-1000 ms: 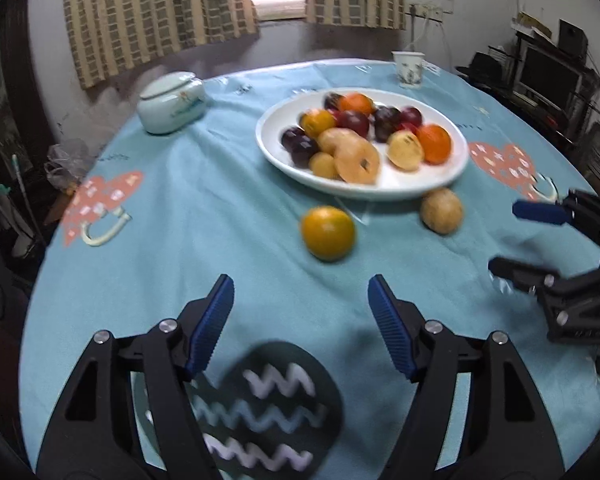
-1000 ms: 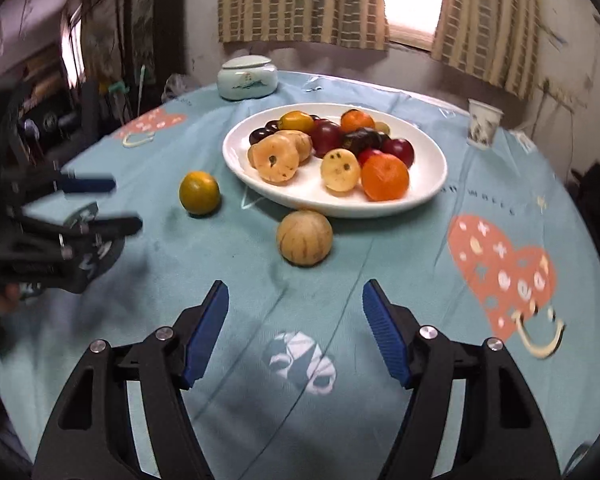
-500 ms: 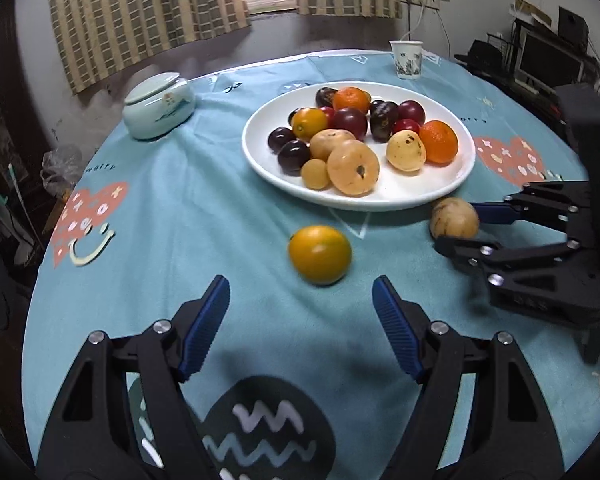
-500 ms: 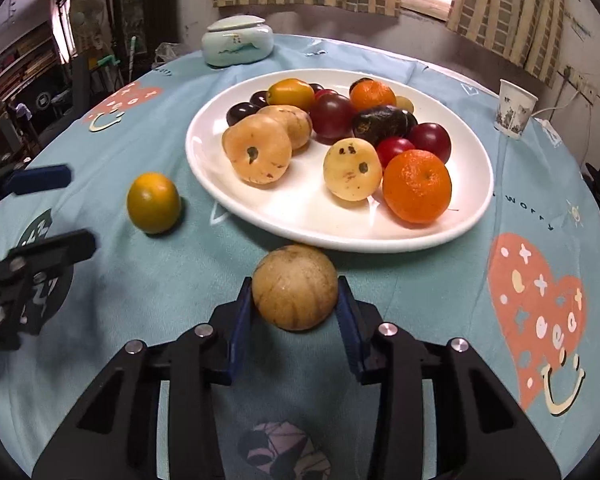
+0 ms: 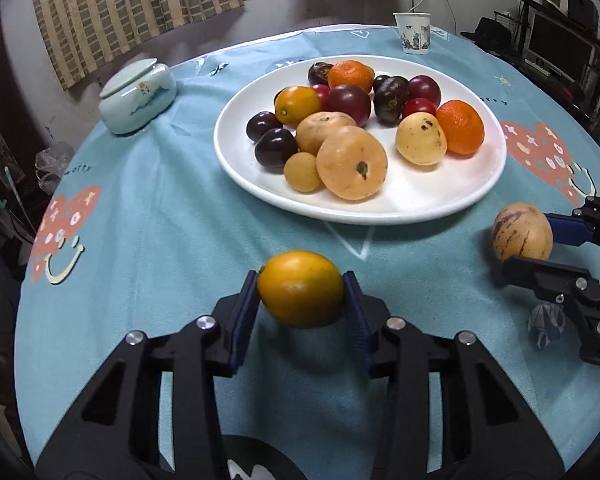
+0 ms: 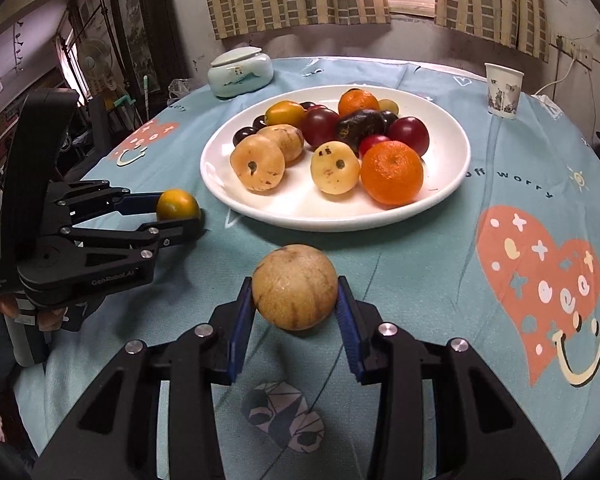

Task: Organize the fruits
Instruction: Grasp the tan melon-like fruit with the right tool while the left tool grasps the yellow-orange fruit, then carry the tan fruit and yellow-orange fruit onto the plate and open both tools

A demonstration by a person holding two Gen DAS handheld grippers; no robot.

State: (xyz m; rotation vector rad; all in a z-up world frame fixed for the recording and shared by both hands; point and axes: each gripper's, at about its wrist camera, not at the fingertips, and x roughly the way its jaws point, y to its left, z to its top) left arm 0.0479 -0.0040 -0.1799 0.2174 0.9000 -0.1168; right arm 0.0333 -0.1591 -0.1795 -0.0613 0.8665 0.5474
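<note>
Evidently both stray fruits are being gathered at once. The left gripper (image 5: 301, 289) has just been closing and now pinches the orange (image 5: 301, 289) between its blue pads, which press on both flanks. The right gripper (image 6: 295, 288) is clamped likewise on the melon (image 6: 295, 287), gripped across its widest part so it cannot roll free. Each fruit sits low over the cloth (image 5: 148, 216), just short of the plate (image 5: 440, 204), where the other fruit is heaped at the far side, leaving the near rim bare, presumably for these two.
</note>
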